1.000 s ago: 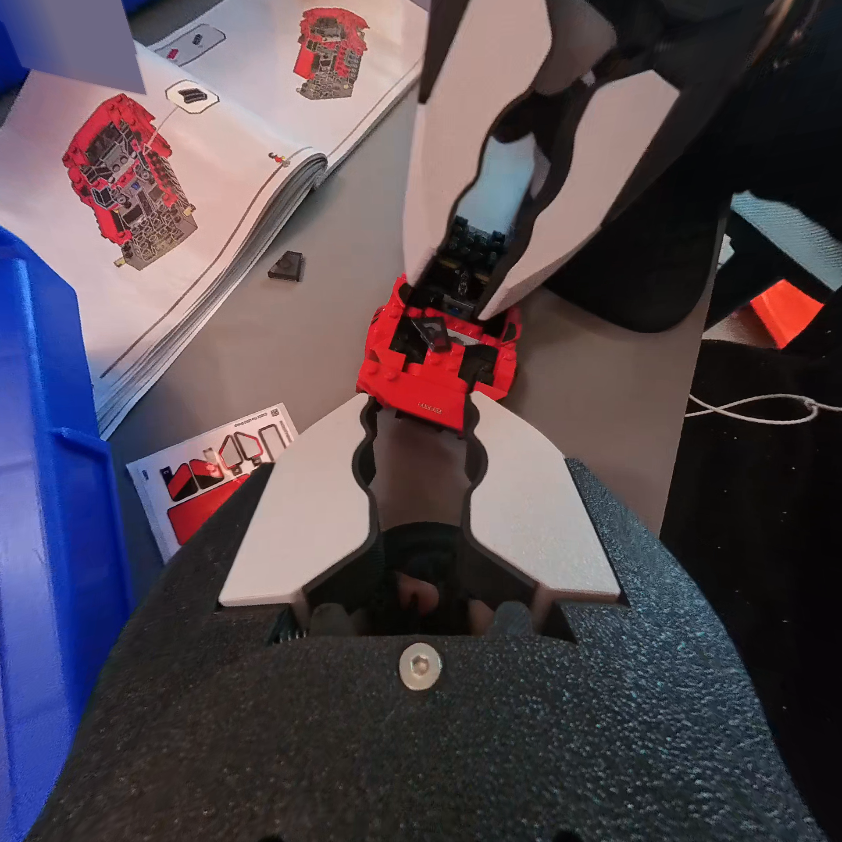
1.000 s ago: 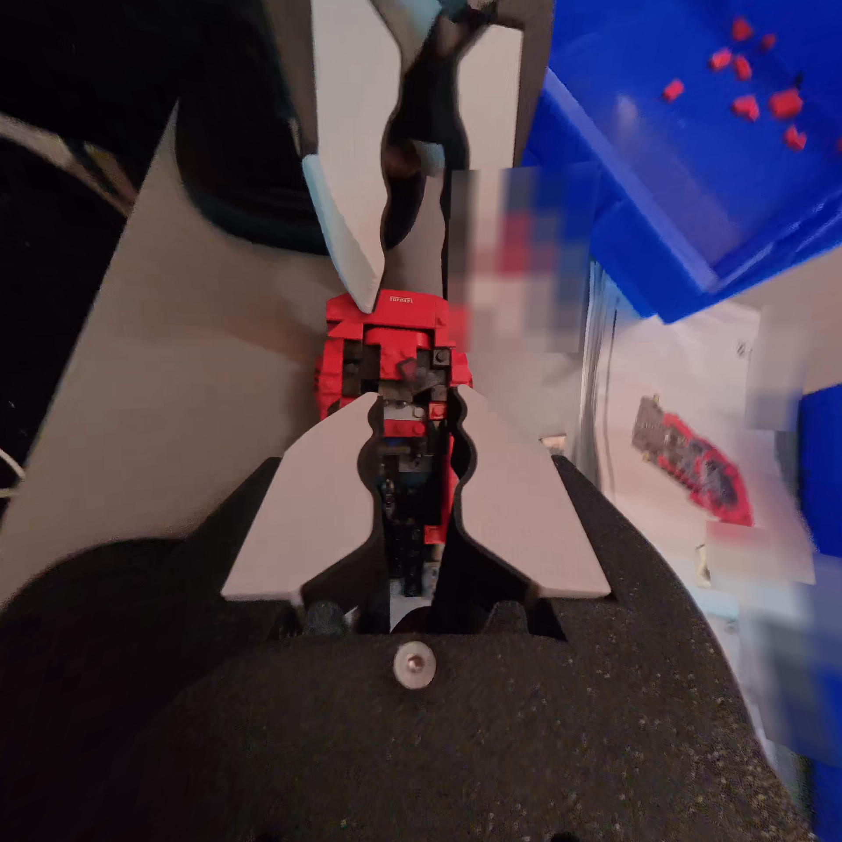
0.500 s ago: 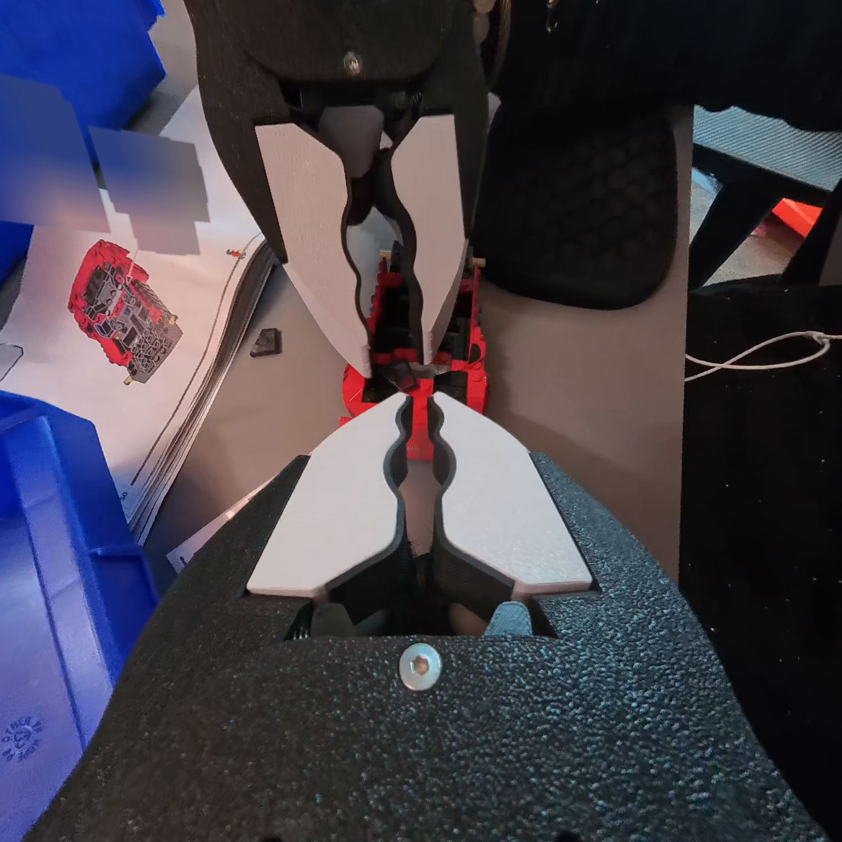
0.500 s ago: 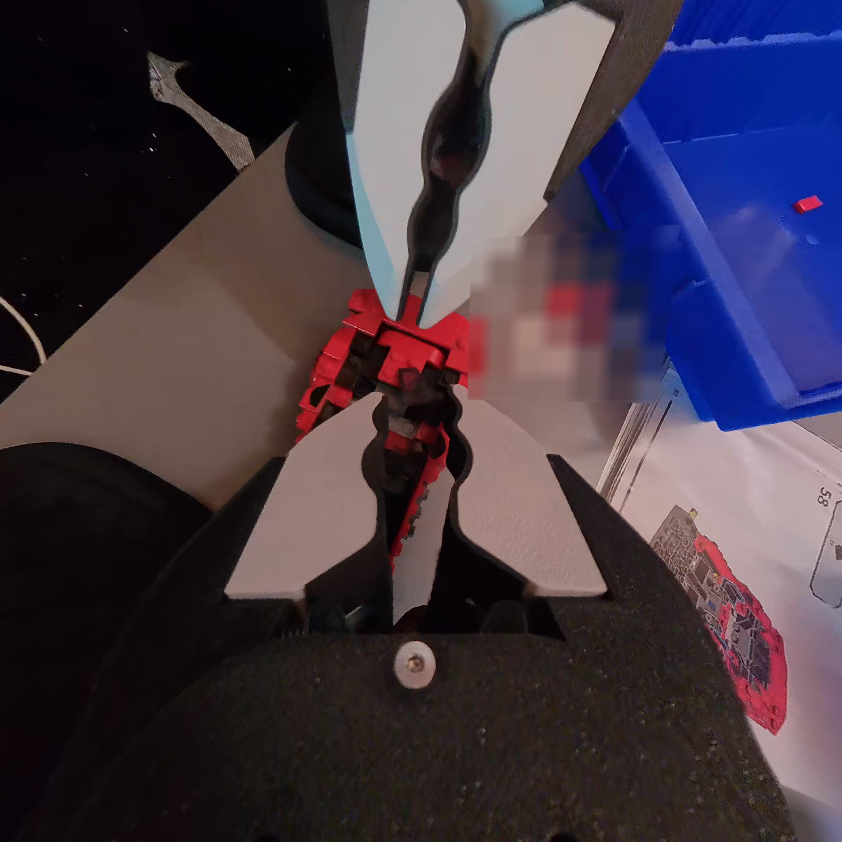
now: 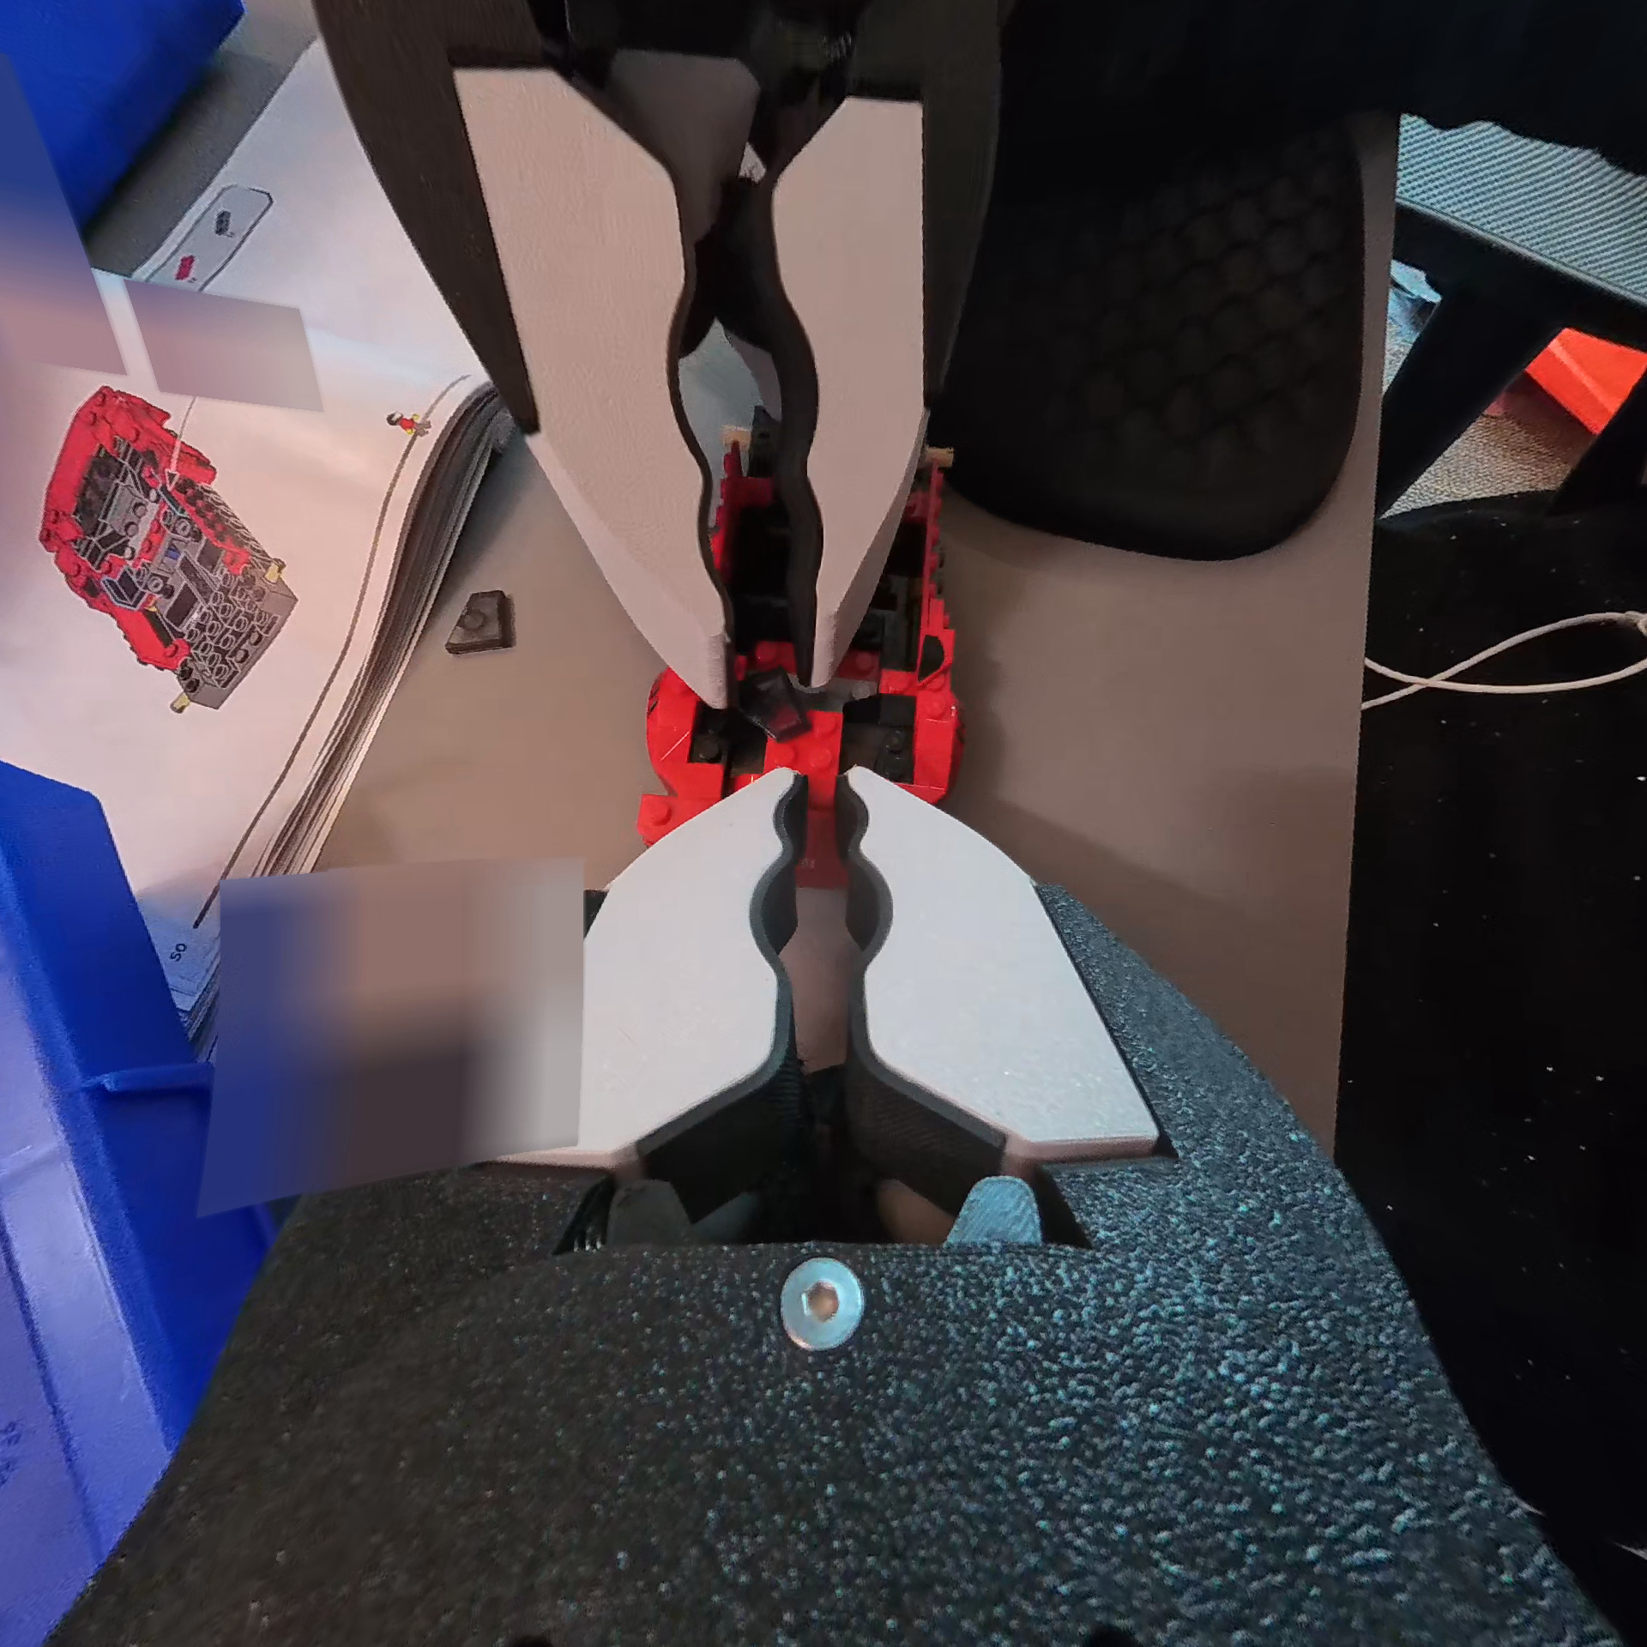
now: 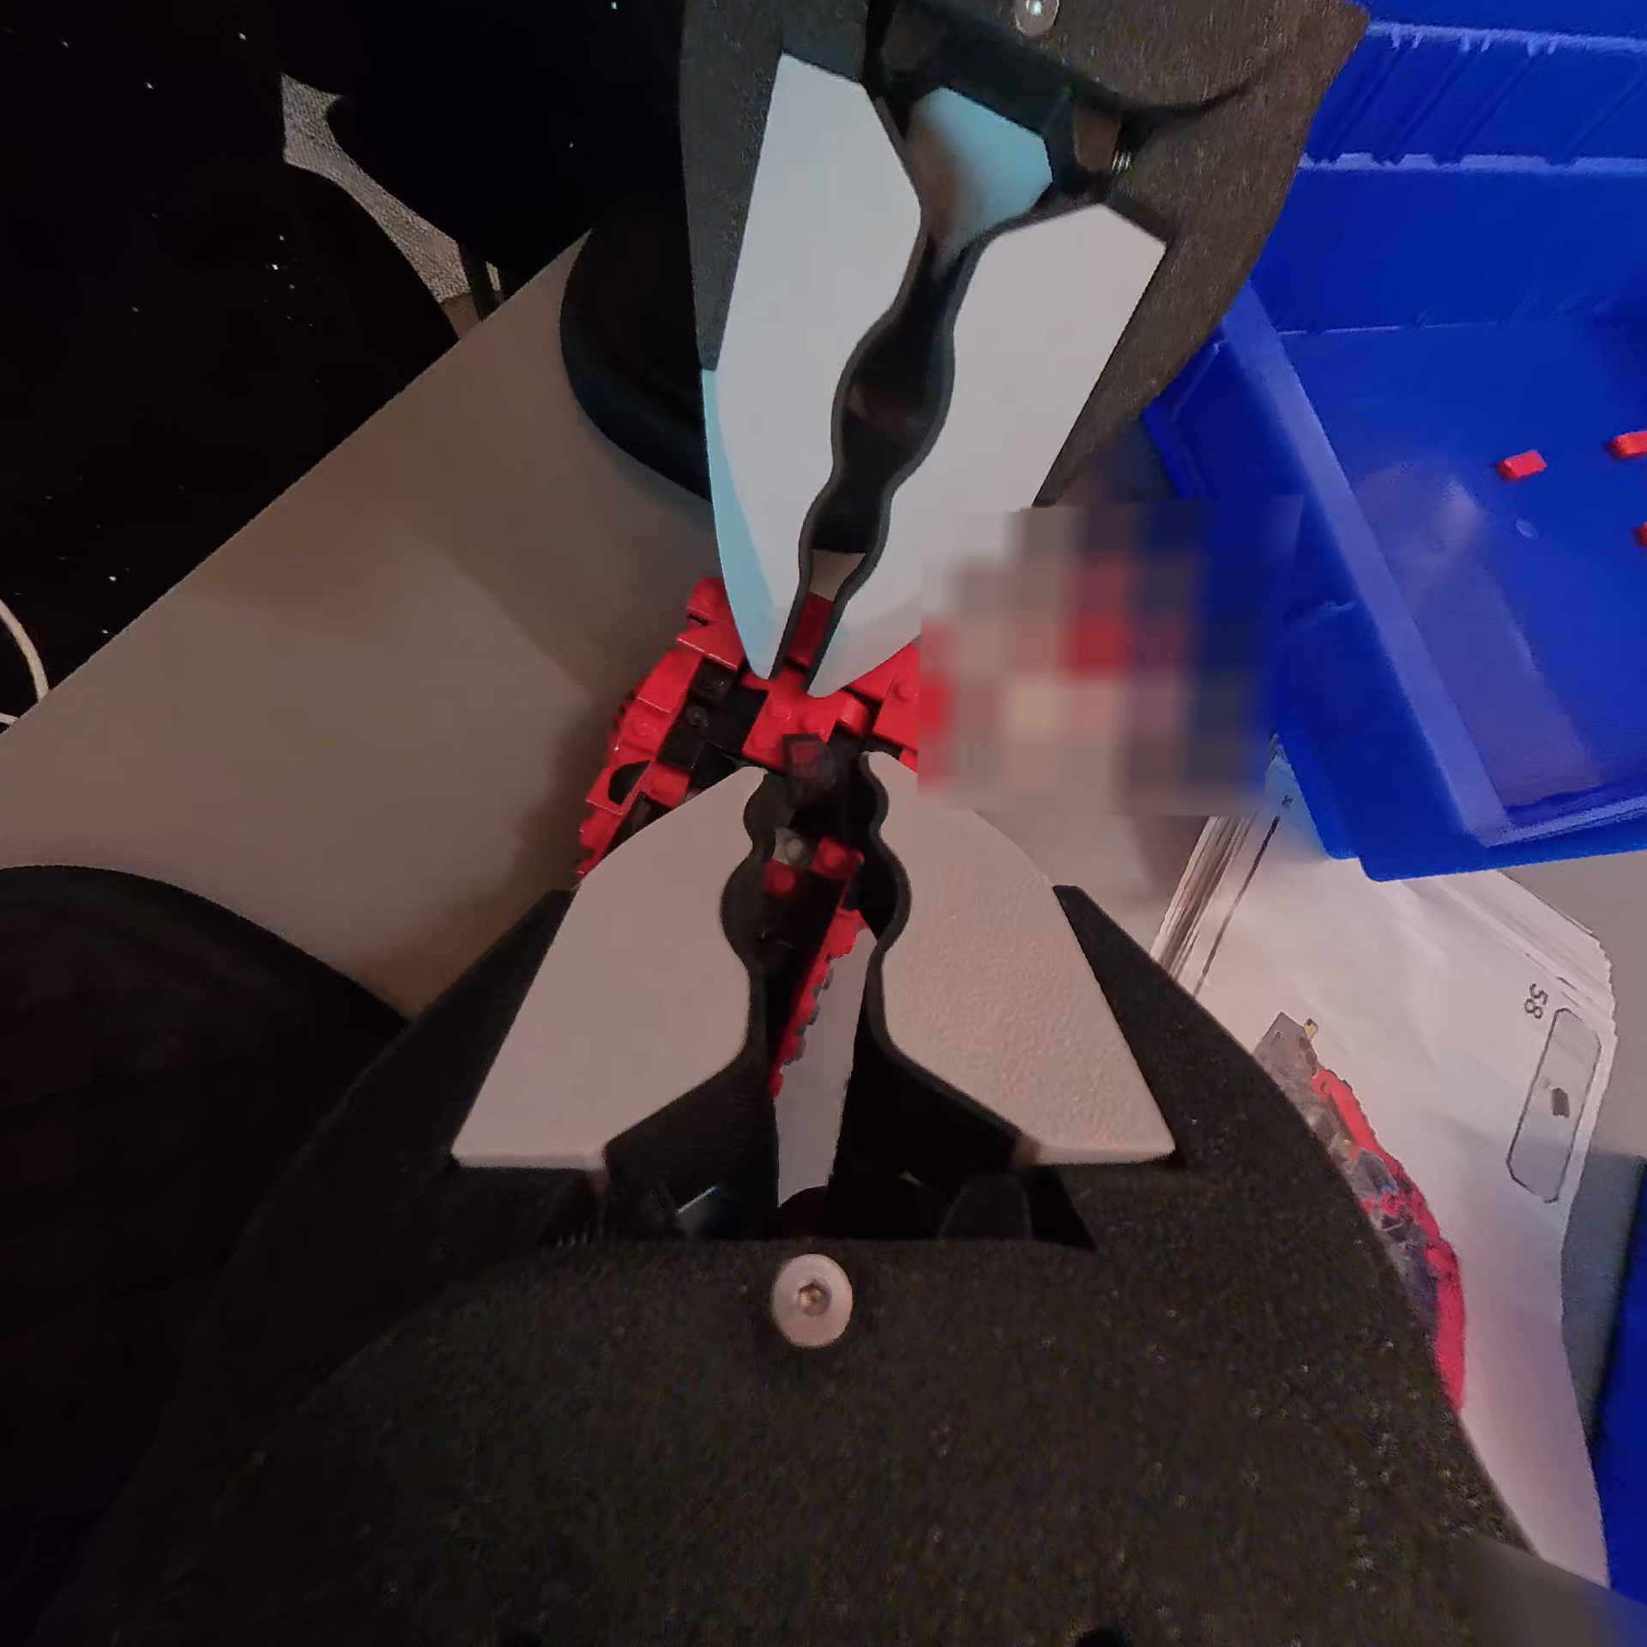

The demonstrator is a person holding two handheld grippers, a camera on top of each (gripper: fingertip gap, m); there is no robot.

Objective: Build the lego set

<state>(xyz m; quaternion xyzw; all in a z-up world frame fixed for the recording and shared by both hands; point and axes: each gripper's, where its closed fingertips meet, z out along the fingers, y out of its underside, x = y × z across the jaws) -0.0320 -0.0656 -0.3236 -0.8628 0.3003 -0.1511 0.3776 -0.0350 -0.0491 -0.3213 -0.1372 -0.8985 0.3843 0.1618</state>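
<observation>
A red and black lego car lies on the grey table, between my two grippers. My left gripper is closed to a narrow gap, with its tips resting on the car's near red end. My right gripper comes in from the opposite side. It is shut on a small dark piece and holds it on top of the car's front section. In the right wrist view, the right gripper pinches the same dark piece. There the left gripper touches the car from the far side.
An open instruction booklet lies to the left, also in the right wrist view. A loose dark wedge piece sits beside it. Blue bins stand nearby, one holding small red pieces. A black mesh pad is behind the car. The grippers are tip to tip, or close to it.
My left gripper closed from wide open around the car's end to a narrow gap. My right gripper swung round to face it and carried the dark piece to the car's front section.
</observation>
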